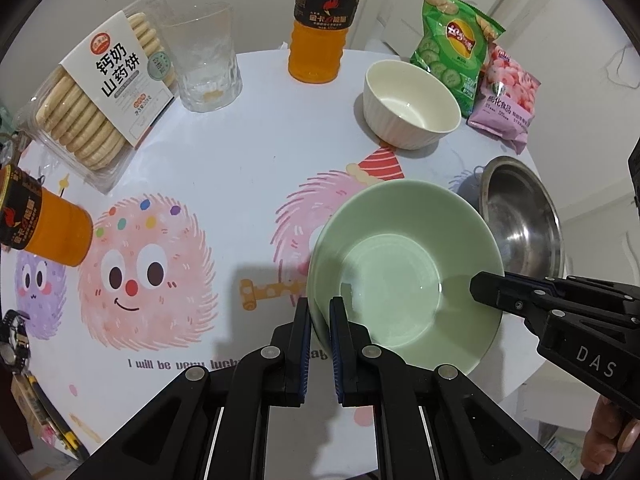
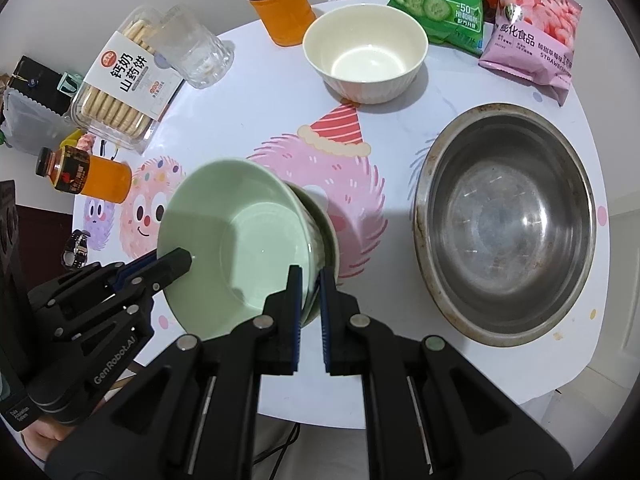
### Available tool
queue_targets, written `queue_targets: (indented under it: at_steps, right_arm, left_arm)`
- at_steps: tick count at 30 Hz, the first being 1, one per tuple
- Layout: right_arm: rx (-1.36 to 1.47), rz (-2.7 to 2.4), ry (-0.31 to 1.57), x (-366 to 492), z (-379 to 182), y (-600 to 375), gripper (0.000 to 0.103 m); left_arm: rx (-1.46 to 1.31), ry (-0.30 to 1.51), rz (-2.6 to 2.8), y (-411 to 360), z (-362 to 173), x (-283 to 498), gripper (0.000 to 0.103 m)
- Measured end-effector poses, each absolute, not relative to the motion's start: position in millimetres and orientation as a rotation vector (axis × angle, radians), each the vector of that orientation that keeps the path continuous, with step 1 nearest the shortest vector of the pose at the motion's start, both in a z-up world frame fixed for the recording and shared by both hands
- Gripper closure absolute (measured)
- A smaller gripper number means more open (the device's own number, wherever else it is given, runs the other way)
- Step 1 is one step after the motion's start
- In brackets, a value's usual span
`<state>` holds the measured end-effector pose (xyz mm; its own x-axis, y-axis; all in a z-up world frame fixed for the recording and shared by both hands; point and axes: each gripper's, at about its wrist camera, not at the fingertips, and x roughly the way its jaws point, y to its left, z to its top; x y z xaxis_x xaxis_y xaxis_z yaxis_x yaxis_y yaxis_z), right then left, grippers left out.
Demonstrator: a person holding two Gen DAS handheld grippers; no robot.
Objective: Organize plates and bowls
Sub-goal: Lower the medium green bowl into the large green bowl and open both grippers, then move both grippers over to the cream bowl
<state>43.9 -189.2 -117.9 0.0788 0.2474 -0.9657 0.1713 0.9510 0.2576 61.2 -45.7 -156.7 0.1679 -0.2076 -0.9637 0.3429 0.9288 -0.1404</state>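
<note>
Held thing: a pale green glazed ceramic bowl, tilted, carried over the round table with a white cartoon-monster cloth; whether its foot touches the cloth I cannot tell.
Left gripper: jaws nearly closed, pinching the bowl's near-left rim, 1 pad inside and 1 outside.
Right gripper: jaws nearly closed too, clamped on the opposite rim of the same bowl.
Likely step: judging by the task, the green bowl is being brought toward another vessel for nesting.
Candidates: the wide stainless-steel basin stands just to the right of the bowl; the cream ribbed ceramic bowl sits farther back, near the green and pink snack bags.
How to do it well: level the bowl first, since it leans toward the left gripper; keep both hands travelling together so neither rim pinch twists.
Placement: lower it centred over the chosen vessel and let it seat before either grip is loosened.
Risk: 2 thin rim pinches on smooth glaze could slip if 1 hand leads.
Clearance: the orange drink bottle lying on its side is well apart to the left.
</note>
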Motion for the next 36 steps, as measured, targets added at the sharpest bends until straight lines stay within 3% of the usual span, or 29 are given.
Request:
queue_targets:
  at_steps: [12,15,17,18,19,22,24,27,36]
  right_arm:
    - [0.390,0.058,1.521,40.5,-139.0,-194.9,0.093]
    - [0.464,0.061,1.516,38.8,-139.7,-200.5,0.086]
    - [0.510,0.059,1.503,36.6,-136.2,-204.4,0.064]
    - [0.519,0.054,1.489,35.9,-132.6,-205.9,0.043]
    - [0.527,0.049,1.469,35.7,-128.2,-208.0,0.032]
    - [0.565,0.046,1.442,36.3,-117.2,-215.1,0.019]
    - [0.575,0.028,1.449,37.8,-113.4,-218.6,0.015]
    - [0.585,0.006,1.443,39.9,-106.1,-222.4,0.001]
    - [0.565,-0.064,1.401,46.4,-82.8,-230.2,0.001]
  left_arm:
    - [0.131,1.353,-0.385,-46.6,-173.2,60.0,0.093]
    - [0.055,1.378,-0.404,-38.7,-171.3,62.4,0.074]
    - [0.036,1.374,-0.395,-35.6,-165.5,63.3,0.020]
    - [0.028,1.359,-0.391,-32.9,-159.9,63.8,0.014]
    - [0.026,1.348,-0.392,-31.0,-155.5,64.3,0.011]
    - [0.011,1.348,-0.380,-26.9,-148.0,66.5,0.000]
    - [0.005,1.338,-0.365,-24.0,-142.7,68.1,0.000]
    - [0.011,1.332,-0.346,-21.7,-137.4,71.3,0.000]
    - [0.023,1.307,-0.375,-34.9,-116.7,83.3,0.000]
